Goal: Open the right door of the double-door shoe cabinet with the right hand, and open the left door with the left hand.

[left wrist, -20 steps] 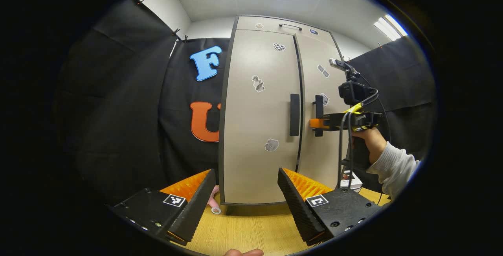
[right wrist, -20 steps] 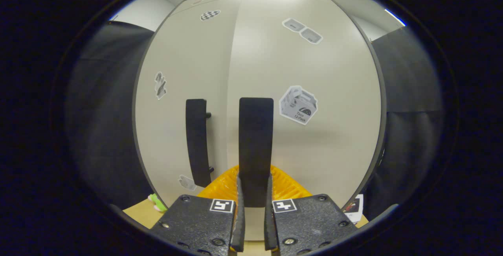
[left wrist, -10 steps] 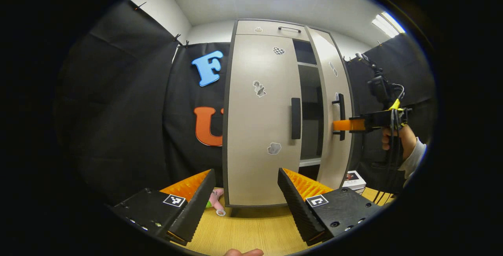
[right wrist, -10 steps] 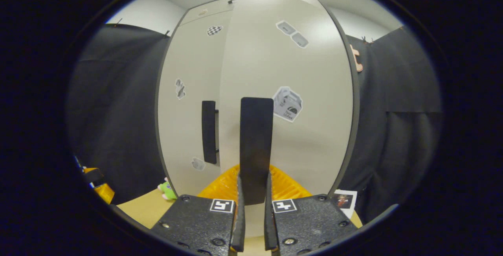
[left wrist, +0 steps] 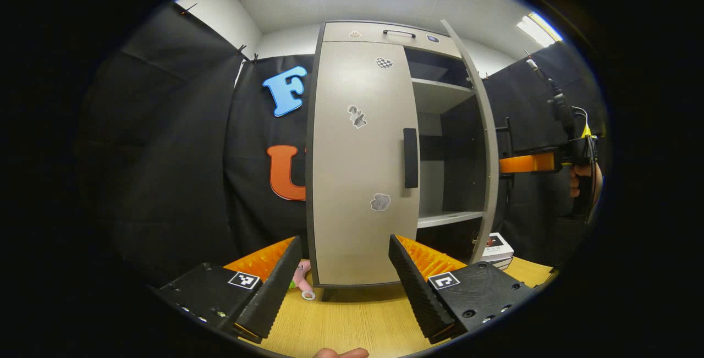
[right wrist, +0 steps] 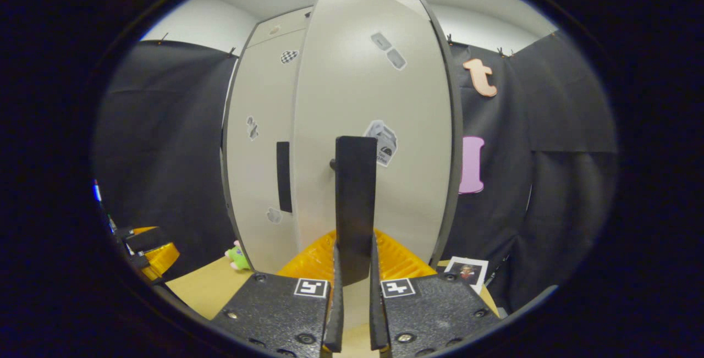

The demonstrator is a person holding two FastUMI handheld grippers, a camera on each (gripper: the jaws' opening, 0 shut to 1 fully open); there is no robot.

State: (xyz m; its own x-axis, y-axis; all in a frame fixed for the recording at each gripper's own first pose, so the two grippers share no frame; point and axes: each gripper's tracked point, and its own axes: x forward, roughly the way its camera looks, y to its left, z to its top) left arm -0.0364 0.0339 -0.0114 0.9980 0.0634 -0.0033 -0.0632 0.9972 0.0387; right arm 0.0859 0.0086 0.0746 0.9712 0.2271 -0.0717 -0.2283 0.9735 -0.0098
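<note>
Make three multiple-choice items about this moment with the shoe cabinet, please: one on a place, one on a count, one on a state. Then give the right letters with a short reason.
1. Where is the small pink toy?
A. on the table by the cabinet's lower left corner
B. on a shelf inside
C. on top of the cabinet

2. How many stickers are on the left door?
A. one
B. three
C. five

3. What is the right gripper doing?
A. hanging open
B. shut on the right door's handle
C. shut on a box

Answers: 1 A, it lies on the wood there. 2 B, three show in the left gripper view. 3 B, both fingers press the handle.
</note>
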